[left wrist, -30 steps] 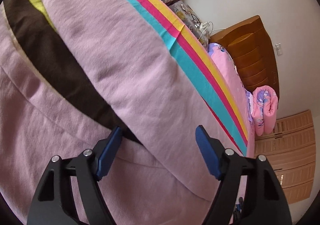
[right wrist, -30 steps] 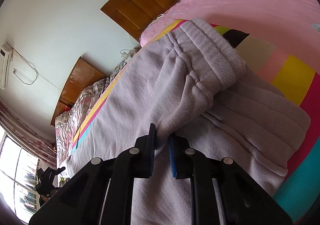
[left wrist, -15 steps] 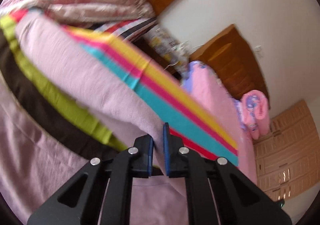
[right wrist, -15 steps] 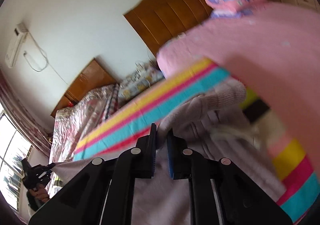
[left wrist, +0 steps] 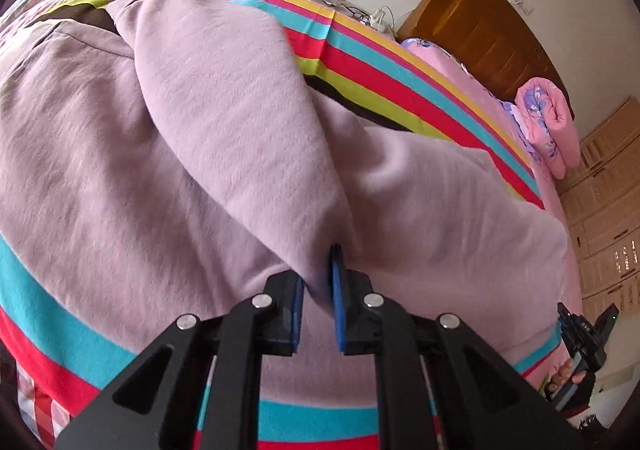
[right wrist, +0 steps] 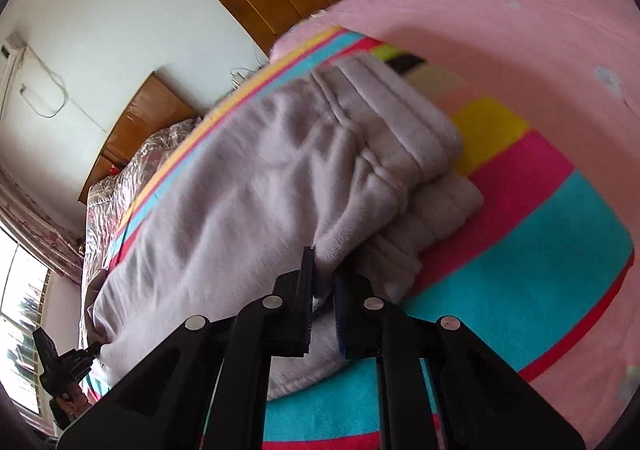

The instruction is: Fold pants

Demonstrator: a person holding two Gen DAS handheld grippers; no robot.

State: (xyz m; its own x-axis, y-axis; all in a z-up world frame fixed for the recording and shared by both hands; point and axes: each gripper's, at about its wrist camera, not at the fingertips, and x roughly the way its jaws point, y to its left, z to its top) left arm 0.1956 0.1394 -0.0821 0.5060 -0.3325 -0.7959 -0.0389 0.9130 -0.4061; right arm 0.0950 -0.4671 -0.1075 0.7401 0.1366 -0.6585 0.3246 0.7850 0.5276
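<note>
Soft, fleecy lilac pants (left wrist: pixel 208 138) lie across a striped blanket (left wrist: pixel 400 90) on the bed, one leg doubled over the other, the left gripper (left wrist: pixel 318 290) pinching a raised fold and the right gripper (right wrist: pixel 323 282) clamped on fabric near the ribbed waistband (right wrist: pixel 400 118), with bare blanket beyond the hem.

The bed (right wrist: pixel 520 34) is covered by a striped blanket (right wrist: pixel 532 250), on which lilac pants (right wrist: pixel 248 178) are laid.
</note>
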